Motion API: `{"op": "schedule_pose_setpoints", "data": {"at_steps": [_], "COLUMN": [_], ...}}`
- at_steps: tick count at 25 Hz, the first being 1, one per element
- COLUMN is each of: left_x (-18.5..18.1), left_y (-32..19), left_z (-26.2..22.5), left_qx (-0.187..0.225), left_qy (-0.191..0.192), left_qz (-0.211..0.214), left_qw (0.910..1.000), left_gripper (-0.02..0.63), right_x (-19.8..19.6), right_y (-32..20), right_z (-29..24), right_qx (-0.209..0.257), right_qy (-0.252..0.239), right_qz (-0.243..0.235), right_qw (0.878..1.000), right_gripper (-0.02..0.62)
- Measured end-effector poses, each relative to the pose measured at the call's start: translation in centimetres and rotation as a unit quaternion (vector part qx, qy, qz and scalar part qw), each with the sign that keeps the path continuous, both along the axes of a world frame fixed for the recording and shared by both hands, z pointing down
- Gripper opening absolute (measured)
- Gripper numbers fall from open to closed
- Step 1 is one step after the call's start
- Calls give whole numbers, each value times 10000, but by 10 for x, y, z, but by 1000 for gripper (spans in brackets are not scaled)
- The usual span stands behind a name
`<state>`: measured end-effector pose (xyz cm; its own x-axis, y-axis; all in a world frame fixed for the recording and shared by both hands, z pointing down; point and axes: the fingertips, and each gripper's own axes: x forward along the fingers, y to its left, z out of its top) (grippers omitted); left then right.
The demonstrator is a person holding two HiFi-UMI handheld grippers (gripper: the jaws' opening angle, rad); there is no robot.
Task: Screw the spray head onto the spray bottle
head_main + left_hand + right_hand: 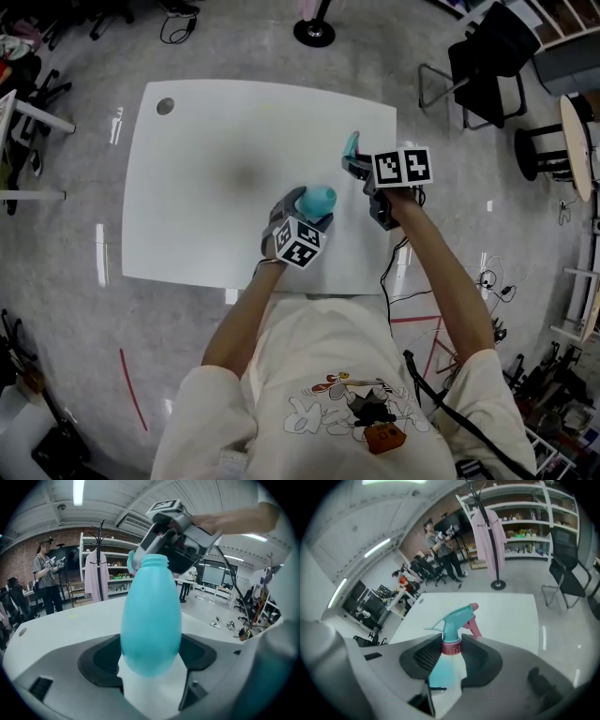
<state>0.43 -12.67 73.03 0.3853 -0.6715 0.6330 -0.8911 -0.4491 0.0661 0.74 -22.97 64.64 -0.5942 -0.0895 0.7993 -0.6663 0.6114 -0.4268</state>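
A white rectangular table (206,169) with rounded corners and a glossy top stands on a shiny grey floor (75,309). A small round grey cable port (165,106) is set into the table's far-left corner, and a tiny yellowish mark (448,603) shows on its top. Pale streaks of light reflect along the table's left edge. On the floor beyond the table's far edge stands a black round stand base (314,33). A thin red tape line (132,389) lies near its front-left corner.

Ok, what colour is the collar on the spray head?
Dark pink collar, below the teal spray head; clearest in the right gripper view.
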Motion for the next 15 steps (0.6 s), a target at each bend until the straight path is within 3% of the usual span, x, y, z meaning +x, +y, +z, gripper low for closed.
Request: {"op": "schedule_pose_setpoints", "data": {"at_steps": [3,7,10,15], "left_x": [10,22,22,24], "left_y": [-2,1,6,7], "left_z": [-24,-67,-97,-114], "left_qx": [-278,-456,-402,-385], "left_qy": [143,255,237,325], "left_qz": [40,392,609,690], "left_qw": [9995,9979,9971,9963], "left_gripper": [382,383,382,382], "right_x": [5,8,0,-15], "right_y": [-3,10,25,44], "right_z": [-76,-170,-232,-284], "right_qx": [678,1510,2083,2549], "right_qy": [-855,-1670,-2051,-2376], "right_qz": [-69,-342,-564,-803], "right_qw": [9940,9737,9547,9339], "right_gripper": [130,130,130,130]}}
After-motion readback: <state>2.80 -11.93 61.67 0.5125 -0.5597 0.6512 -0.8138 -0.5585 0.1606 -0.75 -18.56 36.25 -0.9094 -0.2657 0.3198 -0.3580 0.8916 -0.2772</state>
